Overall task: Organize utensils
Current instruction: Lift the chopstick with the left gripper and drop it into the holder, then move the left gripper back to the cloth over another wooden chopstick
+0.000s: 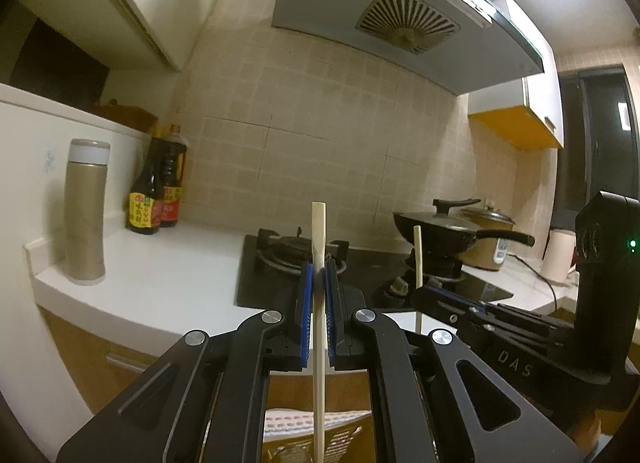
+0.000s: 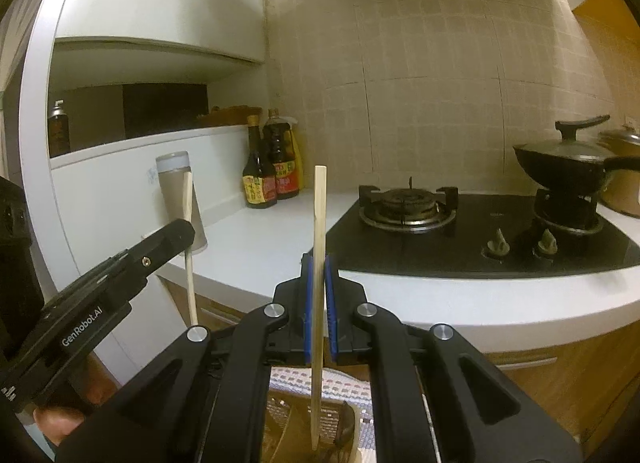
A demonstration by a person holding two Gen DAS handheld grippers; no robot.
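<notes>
My left gripper (image 1: pixel 319 269) is shut on a pale wooden chopstick (image 1: pixel 319 231) that stands upright between its blue pads. My right gripper (image 2: pixel 319 263) is shut on a second upright chopstick (image 2: pixel 319 207). Both grippers hover side by side in front of the counter edge. The right gripper (image 1: pixel 434 289) and its chopstick (image 1: pixel 418 255) show in the left wrist view. The left gripper (image 2: pixel 180 229) and its chopstick (image 2: pixel 188 199) show in the right wrist view. The lower ends of both chopsticks hang over a brown perforated holder (image 2: pixel 332 423) on a checked cloth (image 2: pixel 352 383).
A white counter (image 2: pixel 256 239) holds a tan thermos (image 1: pixel 86 211) and two sauce bottles (image 1: pixel 156 191) on the left. A black gas hob (image 2: pixel 460 235) carries a lidded black wok (image 2: pixel 568 167). A rice cooker (image 1: pixel 490 239) stands at the right. A range hood (image 1: pixel 400 19) hangs overhead.
</notes>
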